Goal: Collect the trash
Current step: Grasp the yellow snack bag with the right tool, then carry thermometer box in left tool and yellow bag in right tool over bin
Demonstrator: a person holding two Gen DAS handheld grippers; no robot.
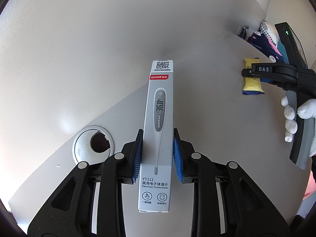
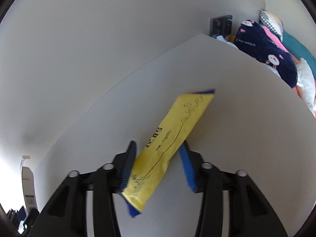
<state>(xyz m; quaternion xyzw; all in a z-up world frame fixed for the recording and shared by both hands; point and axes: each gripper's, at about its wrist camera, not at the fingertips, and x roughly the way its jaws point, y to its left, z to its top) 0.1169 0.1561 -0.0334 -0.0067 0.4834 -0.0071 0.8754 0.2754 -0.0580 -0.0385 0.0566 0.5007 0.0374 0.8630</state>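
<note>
Left tongs, nearest the lens: blue pads clamped on both long sides of a grey thermometer box, roughly at its middle. Box runs lengthwise away from the camera, printed face up, QR-code end farthest out. It is held above the white counter; whether its far end touches the surface cannot be told.

Just left of the box, a round metal cable port set into the counter, with a dark opening. A small white speck lies on the counter below the port.

Farther out and well to the right of the box: a yellow packet with blue ends, and the right tongs over it, held by a white-gloved hand.

Right wrist view: the yellow packet sits diagonally between the right tongs, upper end pointing away and to the right. Left pad lies against the packet's edge; right pad touches only near its tip — a gap shows below it. No earlier view to compare; the grip does not look firm on both sides. Picture slightly blurred at the pads.

Beyond the packet, past the counter's far edge: a dark blue blanket with rabbit print, pillows, bedding. A plain wall behind the counter in both views.
</note>
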